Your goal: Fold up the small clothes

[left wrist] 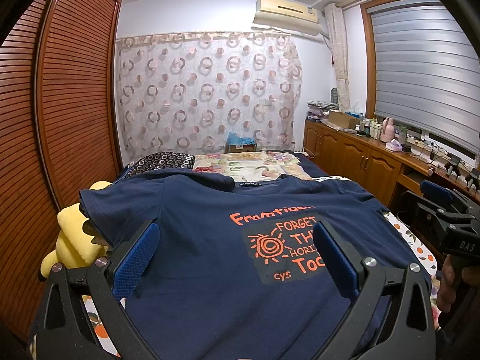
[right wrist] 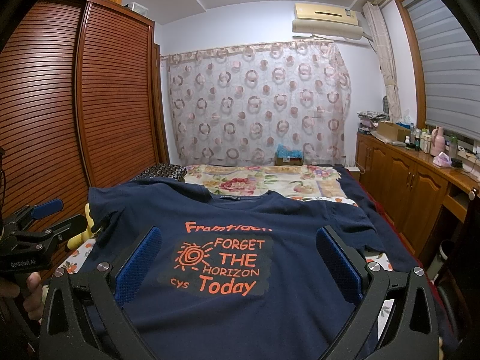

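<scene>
From your left wrist view, the right finger (left wrist: 339,258) covers the ends of the shirt's (left wrist: 210,240) printed words, and the shirt's hem runs off the bottom edge. The shirt hides most of the yellow plush (left wrist: 75,240) at the bed's (left wrist: 417,240) left edge. Your right gripper (left wrist: 444,210) is cut by the picture's right edge. The collar label (right wrist: 227,198) is too small to read.

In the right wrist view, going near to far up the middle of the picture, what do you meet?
Navy T-shirt with its orange print → shirt collar → floral bedspread → cardboard box → circle-patterned curtain.
</scene>
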### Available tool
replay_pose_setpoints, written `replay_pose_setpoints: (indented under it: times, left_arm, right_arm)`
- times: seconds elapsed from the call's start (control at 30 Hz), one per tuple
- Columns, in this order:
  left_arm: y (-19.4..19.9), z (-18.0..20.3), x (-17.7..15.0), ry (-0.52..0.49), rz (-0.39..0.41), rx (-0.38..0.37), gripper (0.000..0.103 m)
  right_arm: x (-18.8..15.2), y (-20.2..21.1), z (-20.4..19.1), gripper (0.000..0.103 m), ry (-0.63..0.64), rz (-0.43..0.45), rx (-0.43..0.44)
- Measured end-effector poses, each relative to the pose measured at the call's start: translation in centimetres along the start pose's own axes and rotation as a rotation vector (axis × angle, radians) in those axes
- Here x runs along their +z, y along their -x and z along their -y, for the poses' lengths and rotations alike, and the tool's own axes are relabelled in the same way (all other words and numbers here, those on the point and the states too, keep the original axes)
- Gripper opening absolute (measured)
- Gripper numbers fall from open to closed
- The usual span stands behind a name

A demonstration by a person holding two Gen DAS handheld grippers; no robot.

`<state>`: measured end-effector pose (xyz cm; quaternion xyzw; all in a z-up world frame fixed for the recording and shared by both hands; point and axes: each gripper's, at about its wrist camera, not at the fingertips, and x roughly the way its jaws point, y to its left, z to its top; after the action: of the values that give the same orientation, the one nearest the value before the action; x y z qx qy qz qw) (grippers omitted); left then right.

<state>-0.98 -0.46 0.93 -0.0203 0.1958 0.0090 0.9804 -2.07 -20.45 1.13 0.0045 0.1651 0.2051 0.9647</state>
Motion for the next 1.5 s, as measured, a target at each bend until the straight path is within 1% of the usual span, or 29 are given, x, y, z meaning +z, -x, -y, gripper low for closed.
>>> replay_pose_setpoints:
  times: [0.77,0.9,1.1,1.23,1.33,1.5]
  left_arm:
    - [0.0,0.1,0.0,-0.003,0.001,0.001,0.102]
    - [0.0,0.1,0.0,-0.003,0.002,0.001,0.102]
    - [0.1,0.0,0.0,0.002,-0.013,0.003,0.102]
    - [-0.3,-0.8,0.0,0.009,-0.031,0.009,0.102]
    - [-1.0,-2.5,-0.6,0.021,-0.043,0.024,0.102]
    - [-1.6,-5.8,-0.9,0.050,-0.044,0.080,0.102]
  right_arm:
    - [0.1,0.1,0.0,0.102,-0.001,0.002,0.002]
    - [0.1,0.1,-0.1,0.102,-0.003,-0.011,0.027]
    - [0.1,-0.1,-0.2,0.102,-0.003,-0.019,0.025]
    - [-0.1,-0.5,-0.3,0.102,-0.001,-0.027,0.033]
    - [-0.2,-1.2,-0.4,0.102,0.008,-0.037,0.052]
    - [-0.8,-2.7,-0.8,0.101,0.027,-0.076,0.099]
